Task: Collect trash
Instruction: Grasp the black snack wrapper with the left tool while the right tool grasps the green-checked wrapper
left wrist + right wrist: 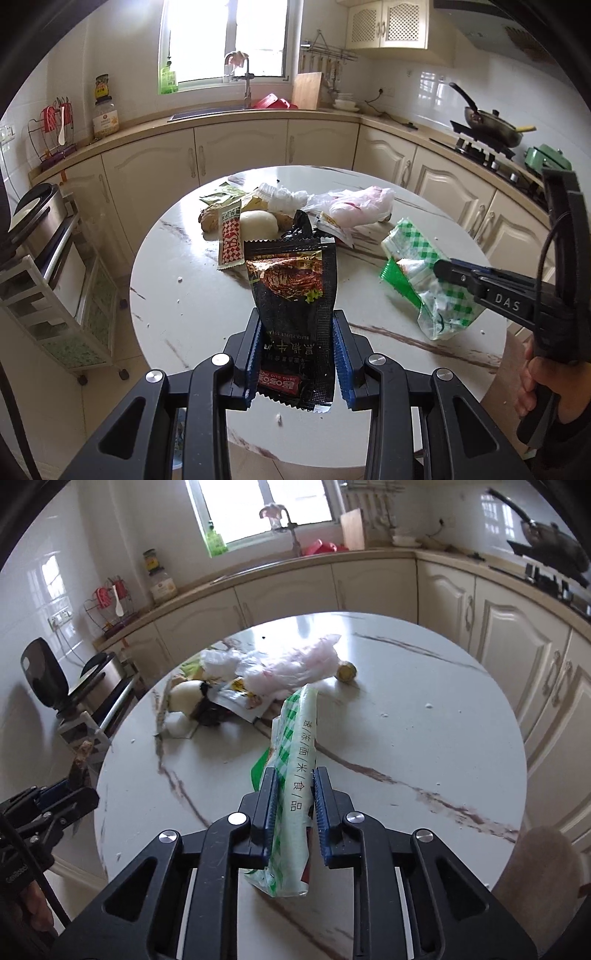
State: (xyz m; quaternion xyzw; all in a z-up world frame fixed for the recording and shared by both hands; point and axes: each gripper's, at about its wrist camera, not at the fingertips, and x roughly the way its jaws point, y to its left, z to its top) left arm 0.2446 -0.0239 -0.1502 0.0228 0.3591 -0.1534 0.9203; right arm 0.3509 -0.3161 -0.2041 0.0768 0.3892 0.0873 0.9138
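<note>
Both grippers hold trash lifted over the round kitchen table, with more still to collect.

The left gripper (297, 354) is closed on a black pepper sauce sachet (293, 310) standing upright between its blue pads; the right gripper (291, 805) is clamped on a green-checked frozen-food bag (291, 775), its jaws narrowed onto the crumpled plastic. Both items hang above the marble-patterned table (192, 295), clear of the top. Further back lie the rest: a red-checked ketchup packet (231, 240), a pale bun-like lump (258, 223) and a pink-white plastic bag (362, 206), bunched together. This looks like the carry-away step; next, both loads need a bin, which neither view shows, before the pile is tackled.
</note>
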